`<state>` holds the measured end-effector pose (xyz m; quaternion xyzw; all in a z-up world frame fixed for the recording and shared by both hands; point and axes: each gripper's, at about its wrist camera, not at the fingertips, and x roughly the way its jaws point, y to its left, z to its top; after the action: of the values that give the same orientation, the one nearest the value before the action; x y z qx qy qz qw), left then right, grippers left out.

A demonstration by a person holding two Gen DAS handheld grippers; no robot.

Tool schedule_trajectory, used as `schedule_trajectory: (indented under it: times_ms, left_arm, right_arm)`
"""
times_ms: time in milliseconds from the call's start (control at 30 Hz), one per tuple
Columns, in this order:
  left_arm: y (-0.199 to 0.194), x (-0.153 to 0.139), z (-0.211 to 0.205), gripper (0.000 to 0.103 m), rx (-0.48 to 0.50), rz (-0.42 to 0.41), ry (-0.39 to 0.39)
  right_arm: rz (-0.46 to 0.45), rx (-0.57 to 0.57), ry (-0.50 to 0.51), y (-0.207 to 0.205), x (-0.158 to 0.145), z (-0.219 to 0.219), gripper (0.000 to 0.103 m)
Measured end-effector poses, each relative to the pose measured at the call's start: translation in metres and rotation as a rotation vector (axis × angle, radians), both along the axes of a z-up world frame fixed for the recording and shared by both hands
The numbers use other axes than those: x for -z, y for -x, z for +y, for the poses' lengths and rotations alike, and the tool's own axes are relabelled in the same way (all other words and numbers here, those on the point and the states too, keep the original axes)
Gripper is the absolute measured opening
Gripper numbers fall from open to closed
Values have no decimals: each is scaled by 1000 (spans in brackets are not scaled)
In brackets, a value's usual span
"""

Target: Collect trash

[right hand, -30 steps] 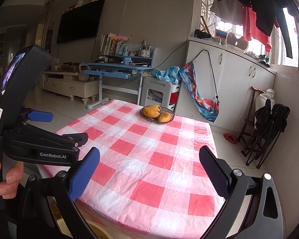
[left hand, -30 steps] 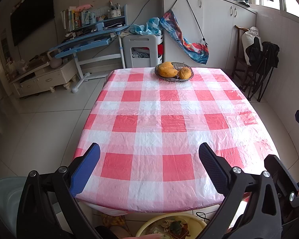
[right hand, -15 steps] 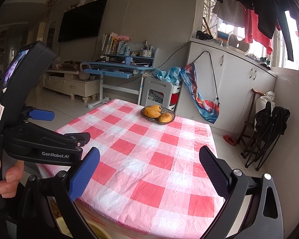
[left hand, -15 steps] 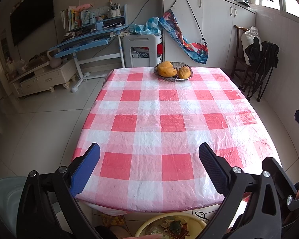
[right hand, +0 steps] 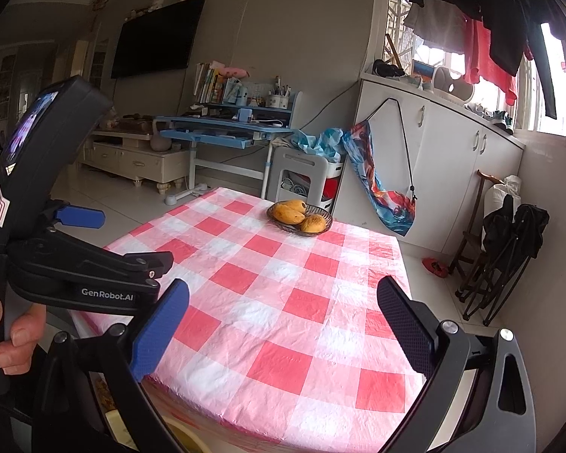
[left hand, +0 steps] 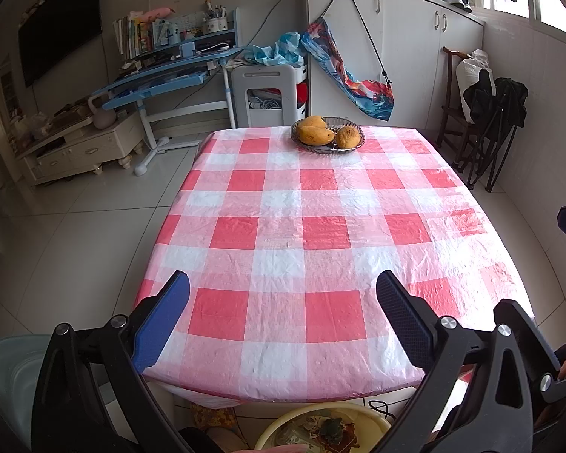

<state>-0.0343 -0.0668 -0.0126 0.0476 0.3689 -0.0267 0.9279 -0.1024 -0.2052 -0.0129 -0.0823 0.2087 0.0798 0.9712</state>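
Premises: a lived-in home, combined living and dining room. A table under a red-and-white checked plastic cloth holds a dark wire bowl of yellow-orange fruit at 12 o'clock. Beyond, at 10 o'clock, a blue child's study desk with books, a cream television cabinet and a wall-mounted black television. Laundry hangs at the window, 2 o'clock, above white cupboards.

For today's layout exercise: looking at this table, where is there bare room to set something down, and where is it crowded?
Nearly all of the checked cloth is bare, from the near edge by the two open tools, left and right, up to the fruit bowl. Only the far edge's middle is taken, by that bowl. Off the table's far side the floor is crowded: desk, white stool, folded chairs.
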Motion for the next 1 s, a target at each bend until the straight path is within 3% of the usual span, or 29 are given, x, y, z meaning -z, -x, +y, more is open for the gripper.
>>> schedule_trajectory:
  times_ms: [567, 667, 800, 1000]
  left_arm:
    - [1, 1, -1, 96, 2, 3, 7]
    - [3, 3, -2, 96, 9, 4, 42]
    - [6, 5, 4, 96, 28, 3, 147]
    - [6, 2, 8, 96, -36, -33, 70]
  right_arm:
    - [2, -6, 9, 1, 0, 1, 95]
    - [5, -10, 11, 1, 1, 0, 95]
    - [18, -8, 5, -2, 3, -2, 95]
    - [37, 3, 26, -6, 7, -7, 95]
